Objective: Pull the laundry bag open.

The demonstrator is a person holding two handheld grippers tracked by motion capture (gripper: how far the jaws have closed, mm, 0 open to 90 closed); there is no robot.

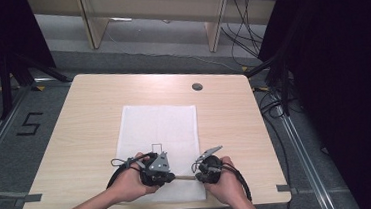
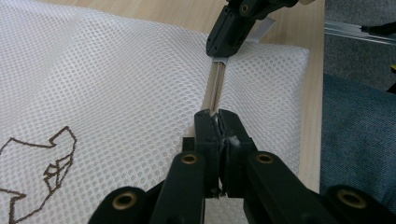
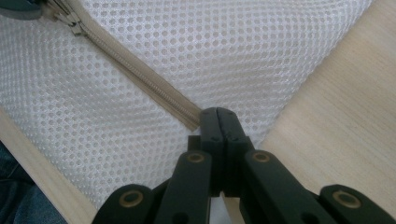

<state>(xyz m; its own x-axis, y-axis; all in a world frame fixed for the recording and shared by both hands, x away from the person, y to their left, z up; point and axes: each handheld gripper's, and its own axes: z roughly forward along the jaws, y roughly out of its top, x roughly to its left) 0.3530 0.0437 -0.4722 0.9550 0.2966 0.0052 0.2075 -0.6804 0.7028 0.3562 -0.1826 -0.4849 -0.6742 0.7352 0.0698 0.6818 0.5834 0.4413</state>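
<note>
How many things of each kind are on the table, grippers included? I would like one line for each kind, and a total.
White mesh bag with a beige zipper: 1
Black grippers: 2, the left gripper and the right gripper, both shut on the zipper
Total: 3

Looks like a lab or some kind of recording studio setup, not anyone's home. The light wood worktop [image 1: 94, 116] sits on grey carpet with metal floor rails [image 1: 303, 160] and a big "5" [image 1: 28, 124] taped on the floor beside it, black curtains [image 1: 351, 71] hang on both sides, and loose cables [image 1: 240, 30] snake around under plain wooden benches [image 1: 166, 8] at the back.
</note>
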